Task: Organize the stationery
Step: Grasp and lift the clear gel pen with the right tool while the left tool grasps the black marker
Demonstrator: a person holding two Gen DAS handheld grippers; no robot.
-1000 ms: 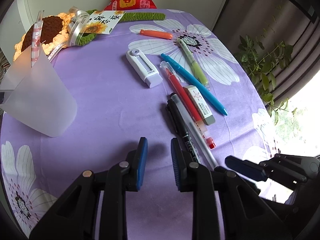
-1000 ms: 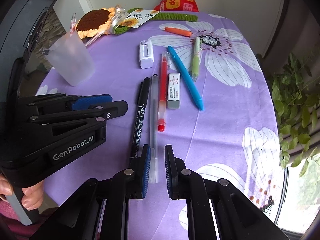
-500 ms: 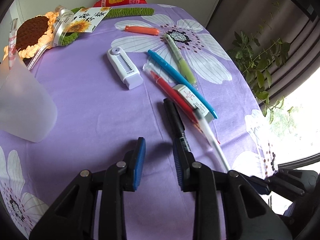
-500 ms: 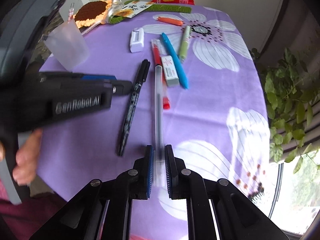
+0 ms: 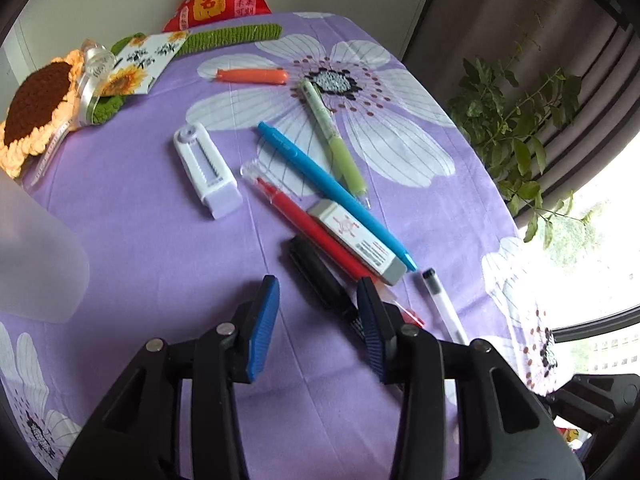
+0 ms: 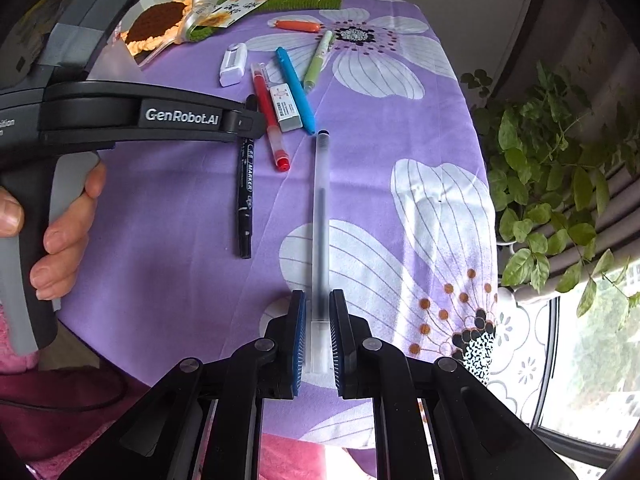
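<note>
Now we have the clear gel pen [image 6: 321,216] pinched at its near end between the pads of our right gripper [image 6: 318,328], its black cap pointing straight ahead. A second ago it lay on the purple flowered tablecloth [image 6: 180,240] beside the black marker [image 6: 245,192]; it now sits clear of the other pens, off to their right. Our left gripper [image 5: 318,312] has slid in over the black marker's [image 5: 320,280] cap end, and its jaws are opening, with nothing pressed between the pads. Just ahead of it lie the red pen [image 5: 308,224], white eraser [image 5: 358,240] and blue pen [image 5: 332,192]. Both tools tilt steeply down, and a hand [image 6: 60,232] grips the left handle.
</note>
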